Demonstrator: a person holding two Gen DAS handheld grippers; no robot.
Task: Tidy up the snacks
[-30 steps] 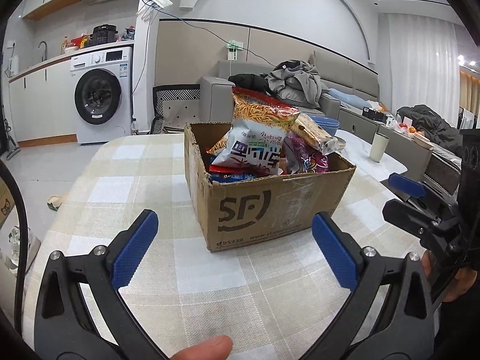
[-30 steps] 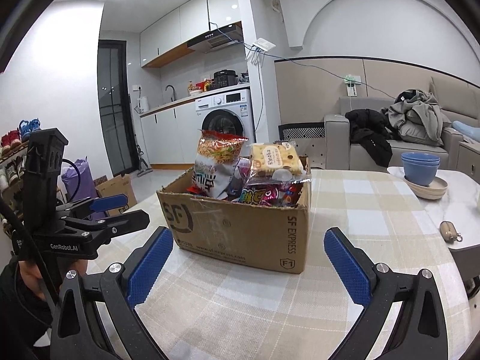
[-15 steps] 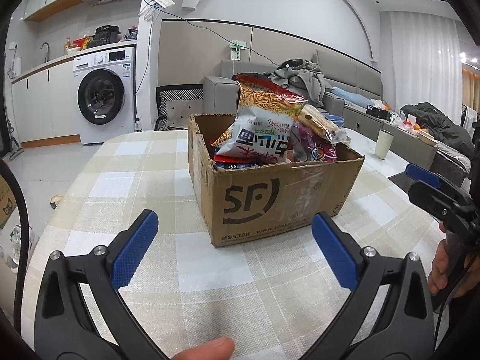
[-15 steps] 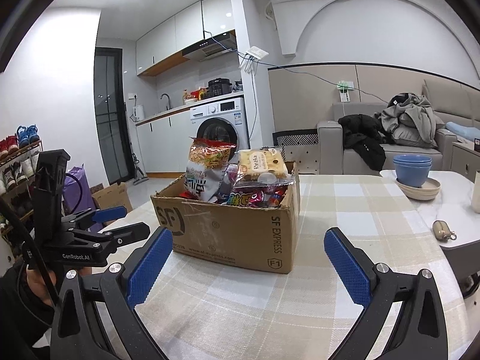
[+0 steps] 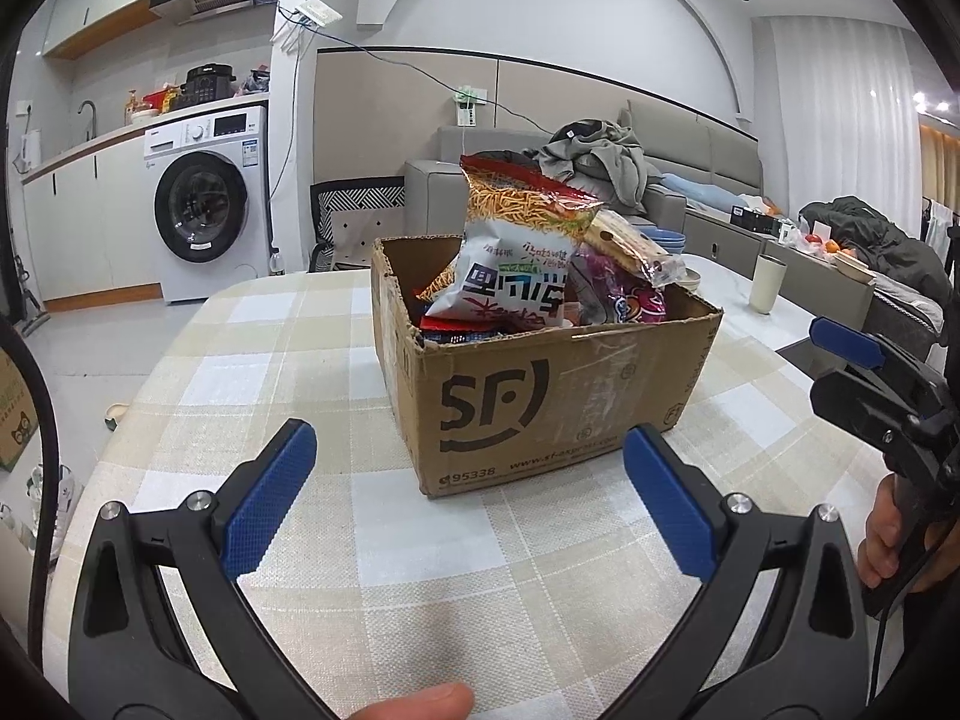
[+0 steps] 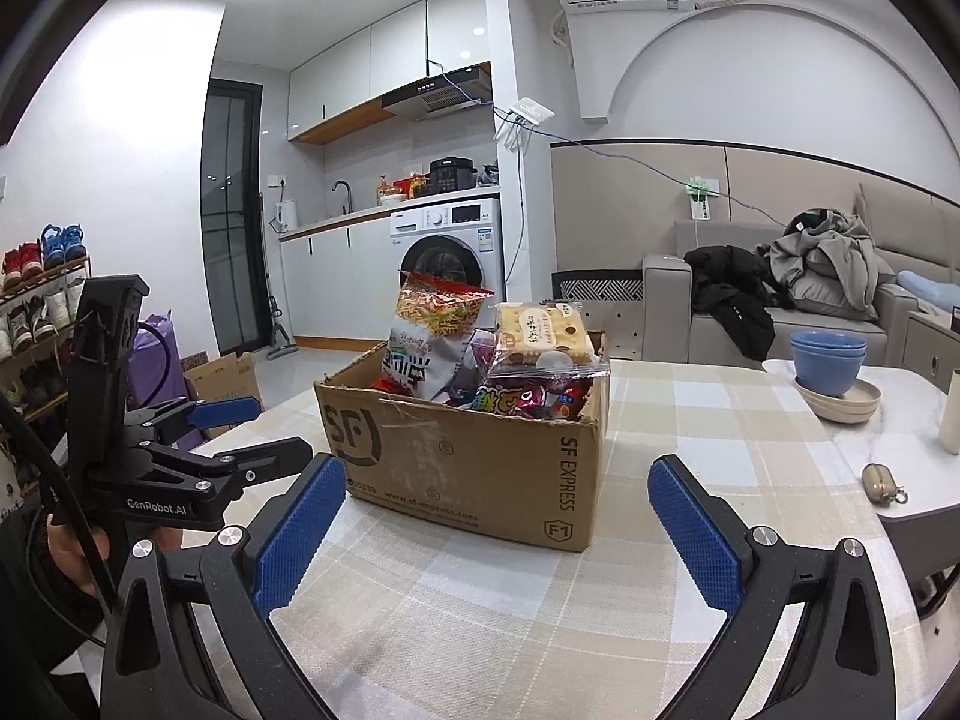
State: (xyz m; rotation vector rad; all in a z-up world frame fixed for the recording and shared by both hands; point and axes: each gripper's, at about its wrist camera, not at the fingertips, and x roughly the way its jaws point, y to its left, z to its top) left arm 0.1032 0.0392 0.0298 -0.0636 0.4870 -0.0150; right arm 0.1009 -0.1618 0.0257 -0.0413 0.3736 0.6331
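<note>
A brown SF cardboard box point(image 5: 540, 408) stands on the checked tablecloth point(image 5: 300, 372), stuffed with snack bags. A tall white and orange chip bag point(image 5: 516, 252) sticks up highest, beside a cracker pack point(image 5: 630, 243) and a purple bag point(image 5: 624, 300). My left gripper point(image 5: 468, 498) is open and empty, just short of the box's near side. My right gripper point(image 6: 498, 534) is open and empty, in front of the box point(image 6: 468, 462) at its right corner. The chip bag point(image 6: 432, 336) and cracker pack point(image 6: 540, 330) show there too.
Stacked blue bowls on a plate point(image 6: 831, 372) and a small pouch point(image 6: 882, 483) sit on the white table to the right. A pale cup point(image 5: 768, 282) stands behind the box. Sofa with clothes point(image 6: 810, 276) and a washing machine point(image 5: 204, 210) are beyond.
Both grippers have dropped lower and moved slightly closer to the box, so it looks taller and nearer. Both stay open and empty.
</note>
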